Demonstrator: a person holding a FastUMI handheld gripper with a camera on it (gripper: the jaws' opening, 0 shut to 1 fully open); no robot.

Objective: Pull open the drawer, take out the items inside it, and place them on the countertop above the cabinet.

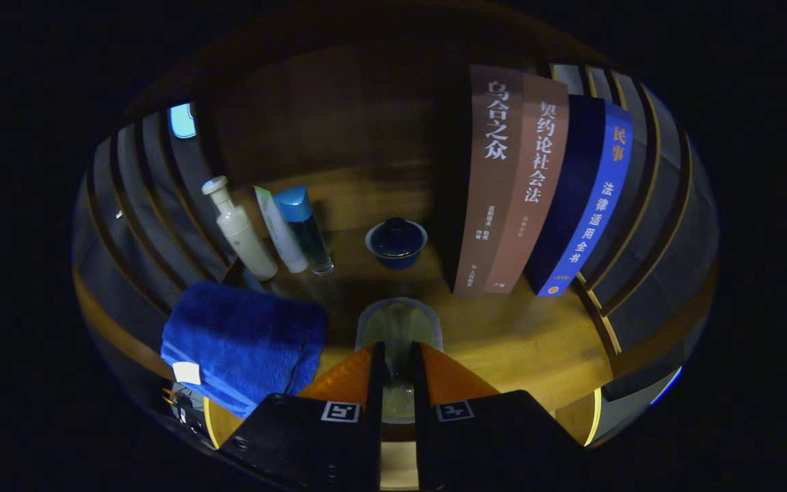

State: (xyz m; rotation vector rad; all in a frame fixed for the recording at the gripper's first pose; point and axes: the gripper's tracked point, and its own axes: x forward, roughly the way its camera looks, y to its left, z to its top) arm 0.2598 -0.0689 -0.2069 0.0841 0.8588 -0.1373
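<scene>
At the lower centre of the frame, the gripper (398,362) jaws grip a translucent cup (398,326), its long axis pointing ahead above the wooden desk (523,342). A folded blue towel (243,342) lies at lower left.

The camera rides on the gripper (398,355), looking forward and down along its fingers, close over the worktop (516,342), toward the wooden back wall (339,116).

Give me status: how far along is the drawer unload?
Done: a blue towel lies on the countertop; whether it came from the drawer I cannot tell. In hand: the gripper is shut on a pale translucent item, low over the countertop. Left: release it; what remains in the drawer is unknown.
</scene>
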